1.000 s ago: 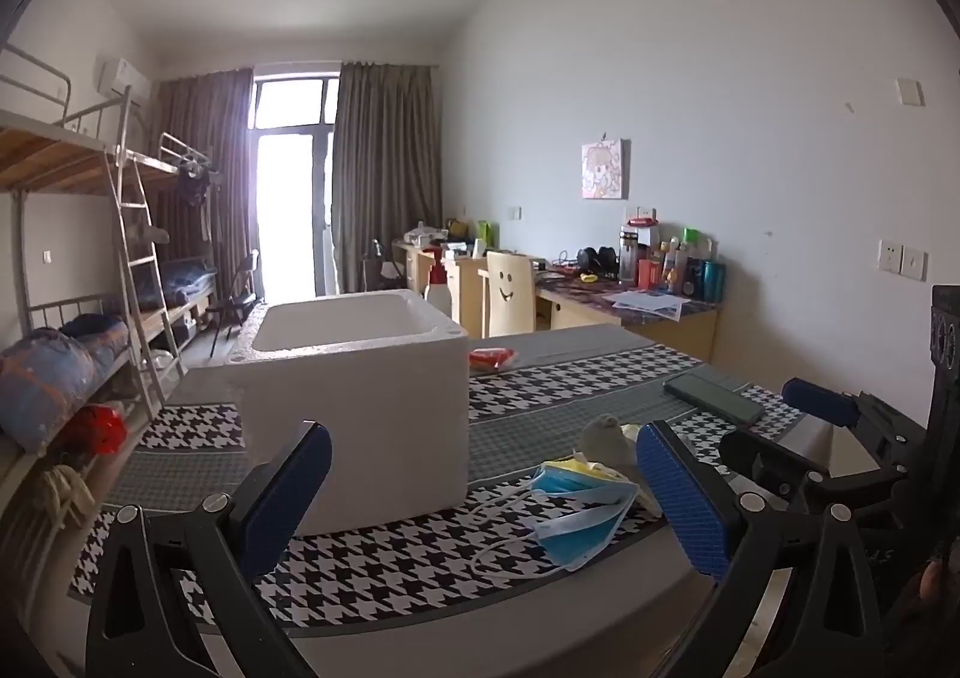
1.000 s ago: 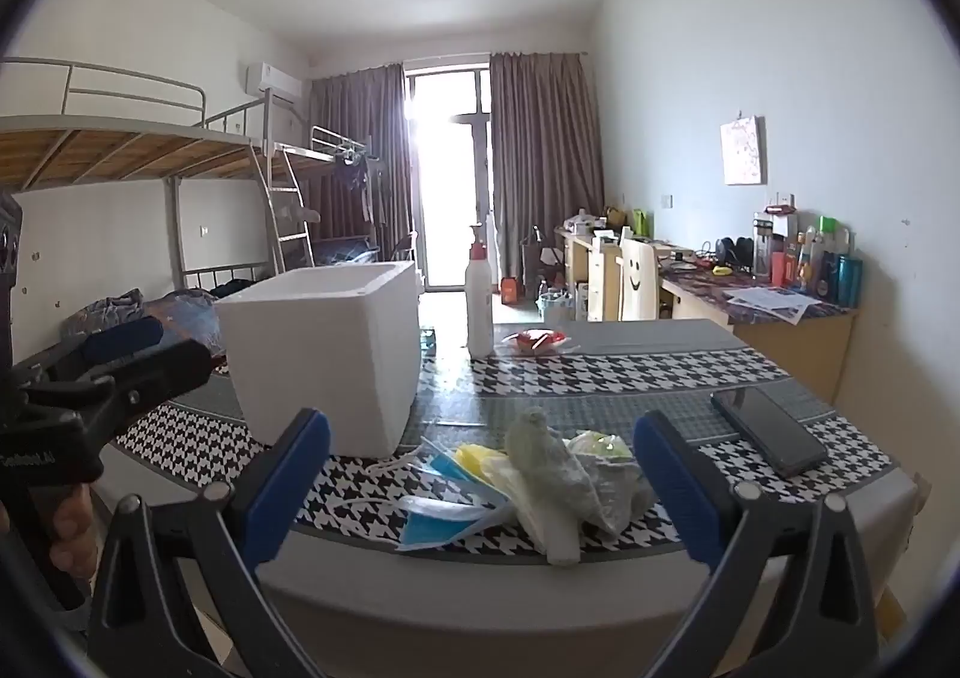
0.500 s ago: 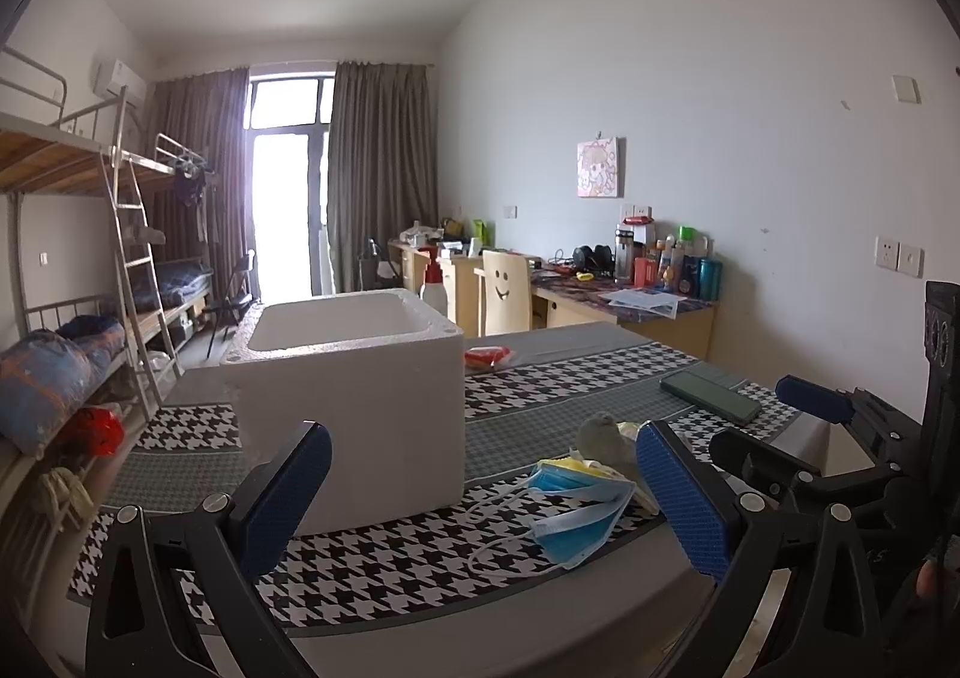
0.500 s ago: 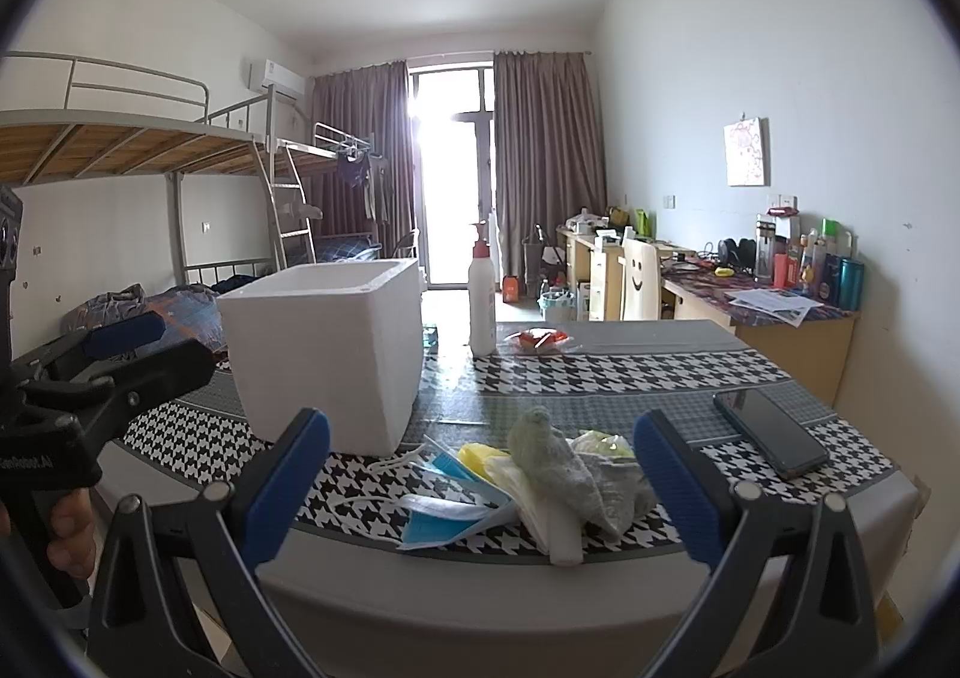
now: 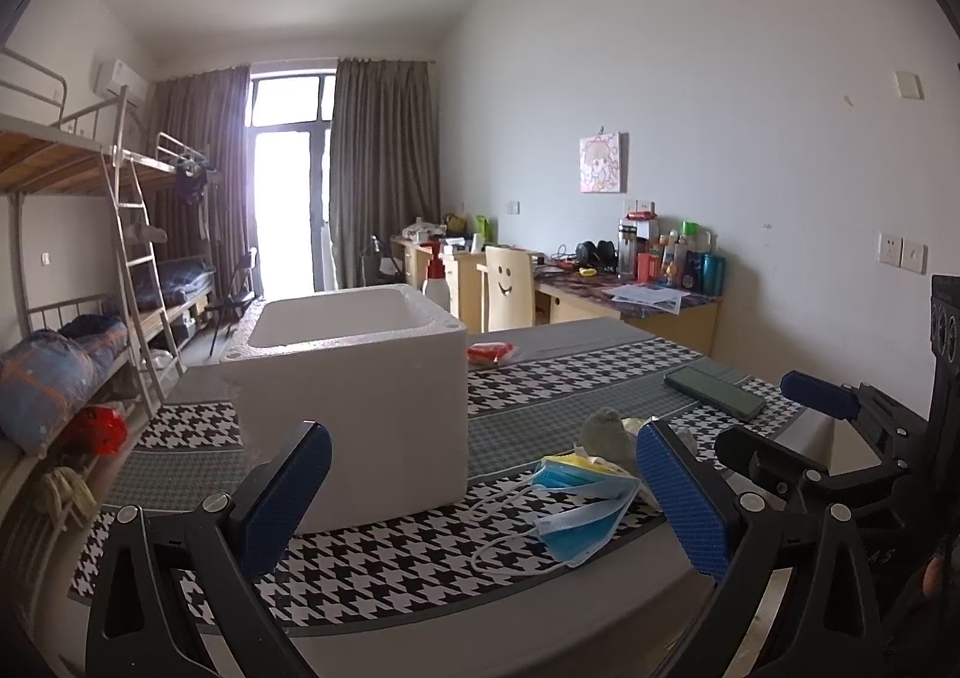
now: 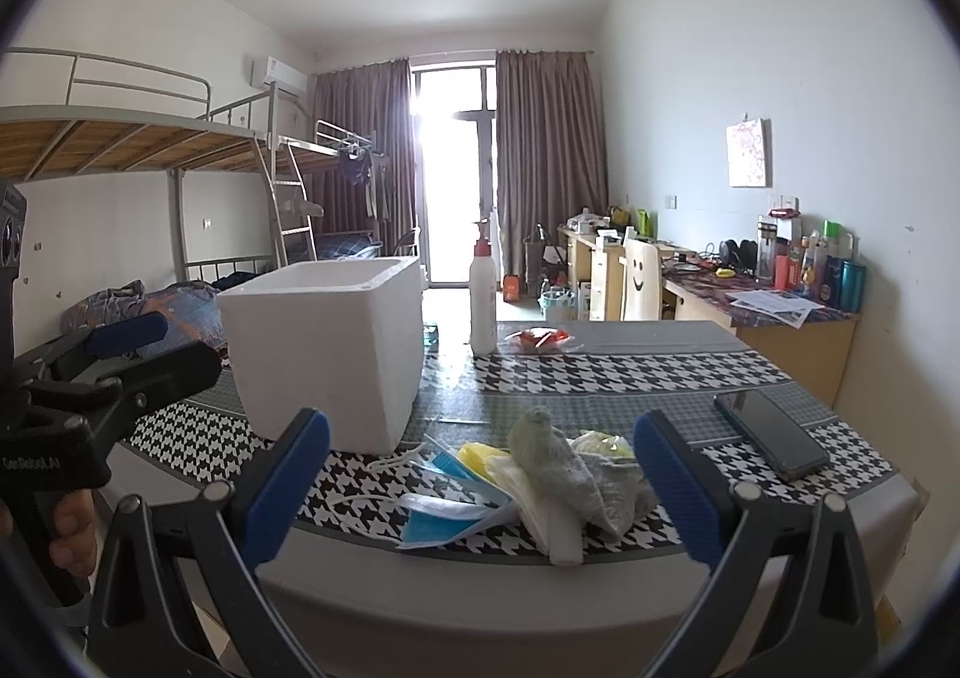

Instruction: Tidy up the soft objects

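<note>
The table (image 6: 600,606) carried a houndstooth and grey check runner (image 6: 630,369) and stood in a dormitory room with bunk beds (image 6: 150,138) on the left, curtains (image 6: 543,162) at the far window and cluttered desks (image 6: 780,312) along the right wall. 1 white foam box (image 6: 336,354) sat open-topped on the runner; its interior could not be seen. Just right of it, near the table's front edge, lay the pile of soft objects: blue face masks (image 5: 585,516), a yellow item and grey-green cloths (image 6: 564,462). A phone (image 6: 771,435), a pump bottle (image 6: 483,294) and a red packet (image 6: 537,339) lay apart. The left gripper (image 5: 483,504) and right gripper (image 6: 480,489) were both spread wide, holding nothing, short of the pile.
</note>
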Tool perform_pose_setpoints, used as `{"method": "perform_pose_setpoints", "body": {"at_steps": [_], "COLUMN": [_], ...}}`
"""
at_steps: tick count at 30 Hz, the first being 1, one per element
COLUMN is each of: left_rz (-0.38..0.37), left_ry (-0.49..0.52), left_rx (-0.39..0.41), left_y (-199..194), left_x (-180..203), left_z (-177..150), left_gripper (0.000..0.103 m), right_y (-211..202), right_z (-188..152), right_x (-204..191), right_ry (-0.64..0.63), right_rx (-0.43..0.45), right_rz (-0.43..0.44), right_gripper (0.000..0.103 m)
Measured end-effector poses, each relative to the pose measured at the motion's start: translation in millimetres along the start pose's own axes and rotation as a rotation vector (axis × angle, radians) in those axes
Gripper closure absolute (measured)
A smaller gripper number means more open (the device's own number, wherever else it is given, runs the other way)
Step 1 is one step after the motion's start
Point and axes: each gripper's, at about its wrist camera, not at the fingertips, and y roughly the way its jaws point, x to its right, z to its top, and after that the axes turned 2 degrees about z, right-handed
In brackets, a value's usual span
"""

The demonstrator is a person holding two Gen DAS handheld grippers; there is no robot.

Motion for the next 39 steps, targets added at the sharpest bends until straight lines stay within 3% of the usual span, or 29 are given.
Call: {"method": "perform_pose_setpoints", "body": {"at_steps": [23,39], "left_rz": [-0.023,-0.089], "left_ry": [-0.010,0.015], "left_rx": [-0.066,-0.191], "left_y": [27,68], "left_x": [-1,14], "left_z": [-1,-14], "left_gripper": [0.001,0.001], "right_y": [14,41], "right_z": [-1,-14], "right_x": [10,37], "right_ry": [0.018,0.052], "right_rx": [-0.042,-0.132], "right_rz": [-0.003,-0.040], "right_gripper": [0.001,0.001]}}
